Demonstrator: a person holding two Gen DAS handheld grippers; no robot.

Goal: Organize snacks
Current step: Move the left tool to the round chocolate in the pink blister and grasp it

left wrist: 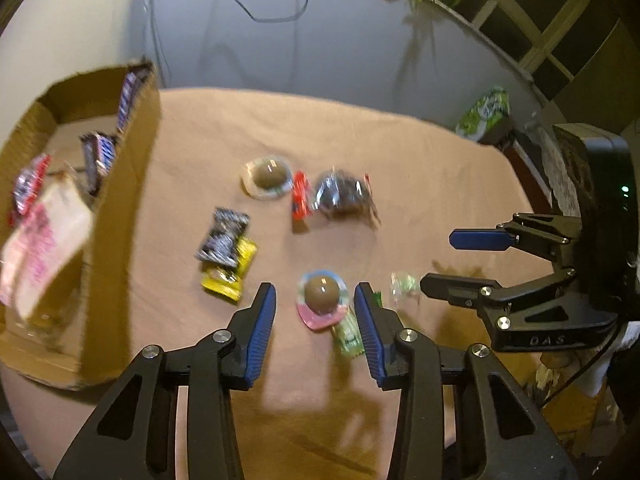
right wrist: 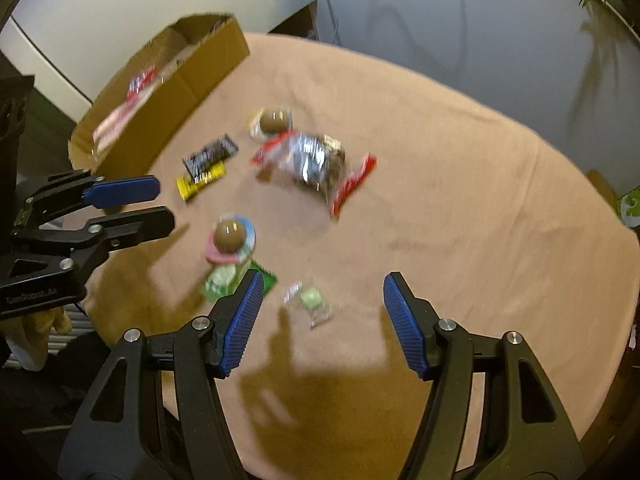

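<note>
Both views are blurred, so wrapper print on the snacks is unreadable. The left claw stands part open around a domed sweet, untouched; the right claw gapes empty above a small clear packet. The box is cut off at the left.

Left gripper: black linkage arms, silver screws; jaws with ribbed blue pads.

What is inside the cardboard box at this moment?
The cardboard box holds several dark blue and red wrapped bars standing along its wall, plus a pink-and-white packet. Blur hides the labels, and anything beneath the packet is covered.
</note>
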